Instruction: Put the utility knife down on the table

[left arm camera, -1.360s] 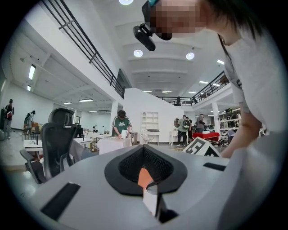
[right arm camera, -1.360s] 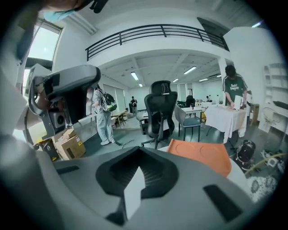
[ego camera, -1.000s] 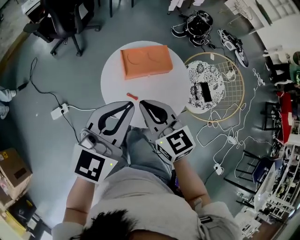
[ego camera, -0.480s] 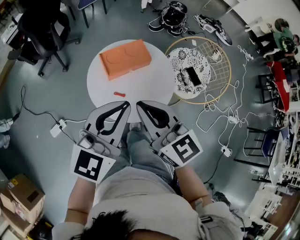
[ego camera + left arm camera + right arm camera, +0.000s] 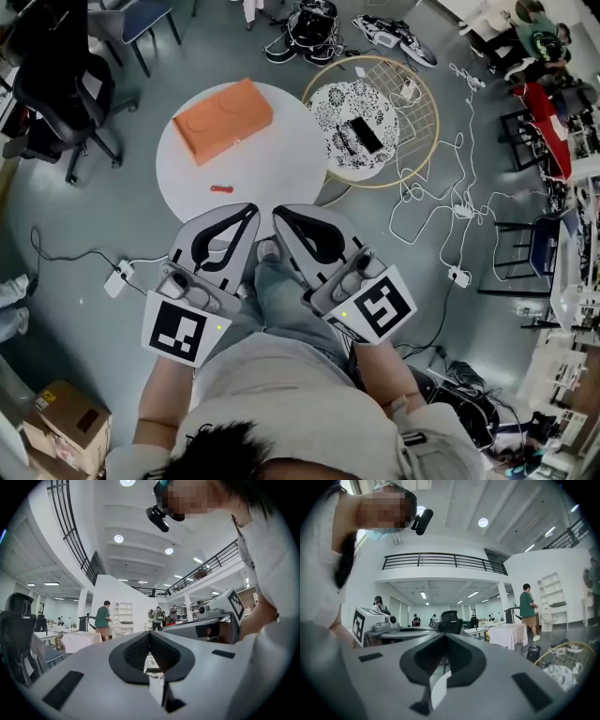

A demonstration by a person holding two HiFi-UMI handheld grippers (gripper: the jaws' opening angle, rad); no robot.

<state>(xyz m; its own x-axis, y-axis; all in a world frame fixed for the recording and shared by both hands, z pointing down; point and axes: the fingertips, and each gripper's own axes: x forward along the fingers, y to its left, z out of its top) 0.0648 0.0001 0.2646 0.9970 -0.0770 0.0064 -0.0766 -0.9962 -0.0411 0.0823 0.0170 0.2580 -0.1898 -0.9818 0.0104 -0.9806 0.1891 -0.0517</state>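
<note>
Left gripper (image 5: 246, 217): jaws together, nothing between them; its own view shows the two grey jaw plates meeting along a centre seam. Right gripper (image 5: 285, 217): jaws likewise closed and empty, confirmed in its own view. Both are held low over the person's lap, side by side, tips near each other and pointing away from the body. The left marker cube (image 5: 185, 330) and right marker cube (image 5: 378, 307) sit at the rear ends.

The small red-orange utility knife (image 5: 222, 188) lies flat on the round white table (image 5: 272, 169), near its front edge, well apart from both grippers. A flat orange rectangular box (image 5: 222, 120) occupies the far side of the table, apart from the knife.

Just right of the table stands a round wire-framed seat with a black-and-white patterned cushion (image 5: 352, 108); a black phone-like slab (image 5: 361, 136) lies on it. White cables (image 5: 422, 211) trail across the grey floor beyond. A black office chair (image 5: 56, 84) stands at far left, and a white power strip (image 5: 117, 278) lies on the floor beside the left gripper.

Change against the earlier frames: table, box and knife sit further left in the head view; the knife holds the same place relative to the box. Both grippers remain closed over the lap.
</note>
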